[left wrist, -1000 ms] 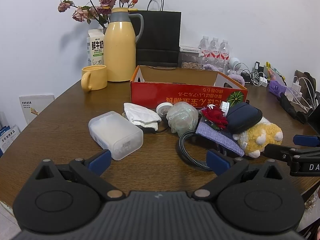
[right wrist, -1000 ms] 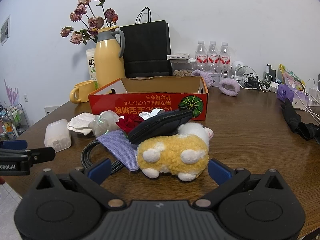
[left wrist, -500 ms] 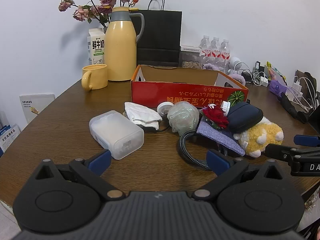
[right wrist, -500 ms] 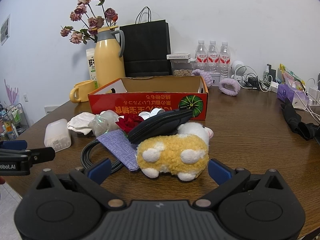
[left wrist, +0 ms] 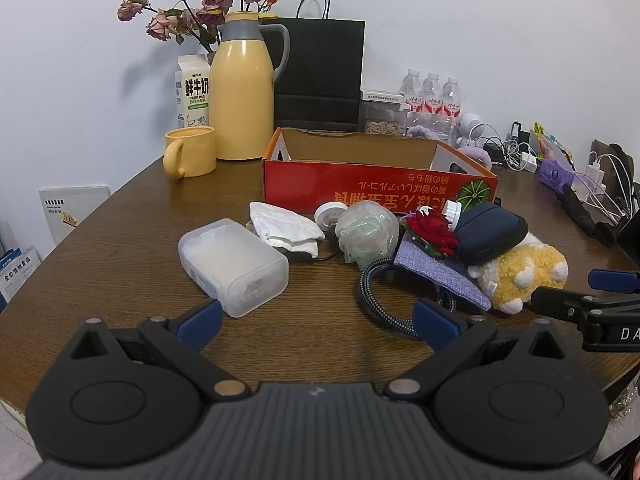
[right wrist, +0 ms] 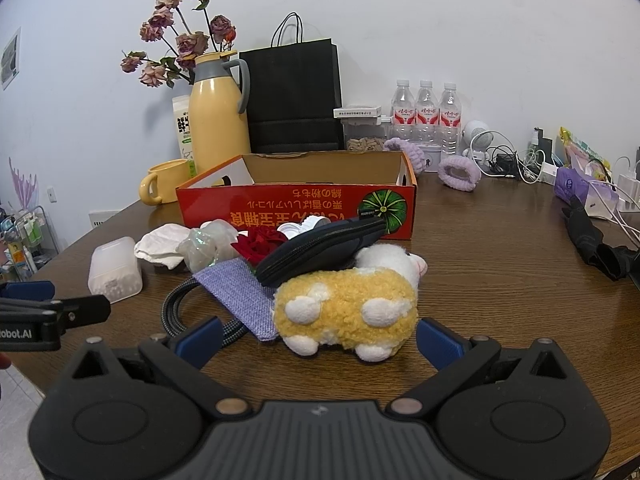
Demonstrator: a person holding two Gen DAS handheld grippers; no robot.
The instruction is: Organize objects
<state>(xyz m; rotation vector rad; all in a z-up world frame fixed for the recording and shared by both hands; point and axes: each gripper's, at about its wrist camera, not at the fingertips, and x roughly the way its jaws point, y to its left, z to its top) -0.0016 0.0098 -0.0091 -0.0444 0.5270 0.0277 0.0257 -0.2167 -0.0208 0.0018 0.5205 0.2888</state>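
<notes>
A red cardboard box [left wrist: 376, 188] [right wrist: 296, 210] stands open behind a pile of loose items. The pile holds a frosted plastic container [left wrist: 234, 266] [right wrist: 114, 266], a white cloth [left wrist: 286, 226], a clear crumpled ball [left wrist: 368, 232], a red rose [left wrist: 434, 230] [right wrist: 260, 242], a dark zip pouch [left wrist: 490, 232] [right wrist: 320, 250], a purple fabric piece [right wrist: 244, 292], a braided cable [left wrist: 378, 300] and a yellow plush toy [right wrist: 348, 308] [left wrist: 524, 274]. My left gripper [left wrist: 316, 318] is open just short of the container. My right gripper [right wrist: 318, 338] is open with the plush toy between its wide fingertips.
At the back stand a yellow thermos [left wrist: 242, 92], a yellow mug [left wrist: 192, 156], a milk carton [left wrist: 192, 92], a black paper bag [left wrist: 320, 76] and three water bottles [right wrist: 426, 114]. Chargers and cables [right wrist: 516, 160] and a black folded item [right wrist: 596, 244] crowd the right side.
Both views have barely shifted. Nothing on the table has moved and both grippers stay open.
</notes>
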